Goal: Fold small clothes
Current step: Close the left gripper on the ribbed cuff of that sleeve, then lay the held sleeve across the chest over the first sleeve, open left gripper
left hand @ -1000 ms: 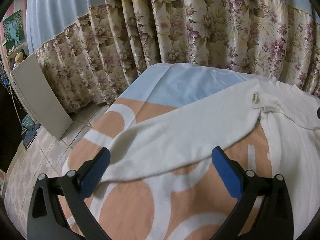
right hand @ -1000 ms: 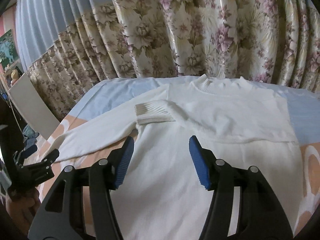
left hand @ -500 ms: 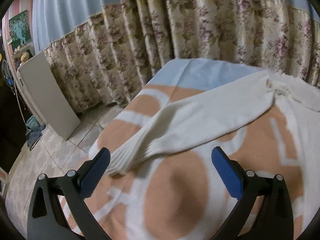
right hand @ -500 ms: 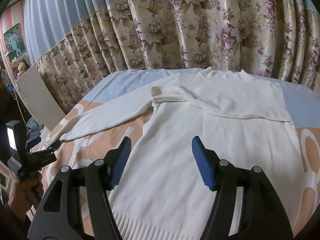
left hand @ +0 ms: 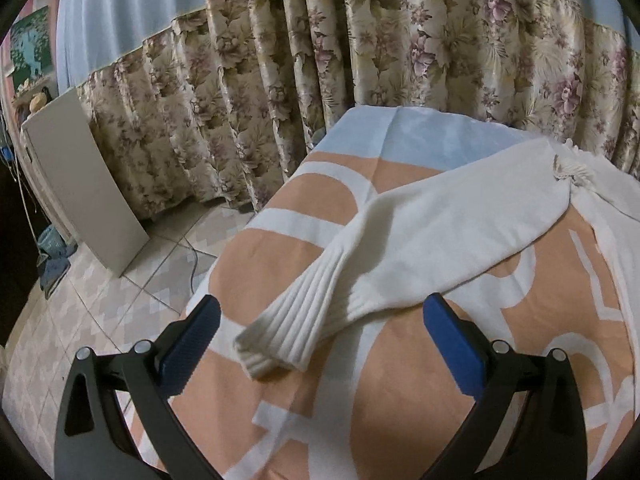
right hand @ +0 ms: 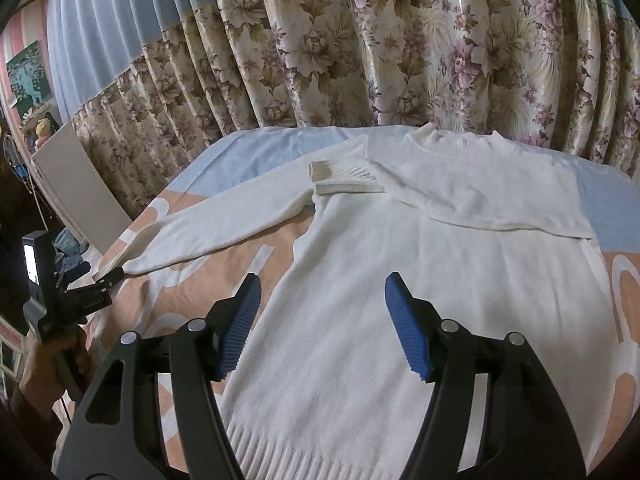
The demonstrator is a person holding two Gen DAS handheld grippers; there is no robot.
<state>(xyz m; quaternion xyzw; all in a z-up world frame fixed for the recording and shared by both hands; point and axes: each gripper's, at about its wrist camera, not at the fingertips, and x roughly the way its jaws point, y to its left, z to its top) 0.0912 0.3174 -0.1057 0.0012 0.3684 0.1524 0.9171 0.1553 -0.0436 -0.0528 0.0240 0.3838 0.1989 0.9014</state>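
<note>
Two wide-open, empty tools (left hand: pixel 320 332) (right hand: pixel 322 324) over soft white knit sweater (right hand: pixel 400 280) with ribbed cuff (left hand: pixel 288 332).

floral curtains (left hand: pixel 360 92) hang in folds behind the bed, with a pale blue band along their top. the bed's cover (left hand: pixel 304 420) is orange with broad white curves and a light blue strip at the far end. a white panel (left hand: pixel 80 184) leans against the curtains on the tiled floor (left hand: pixel 80 312). a blue-green picture (right hand: pixel 30 72) hangs at far left.
</note>
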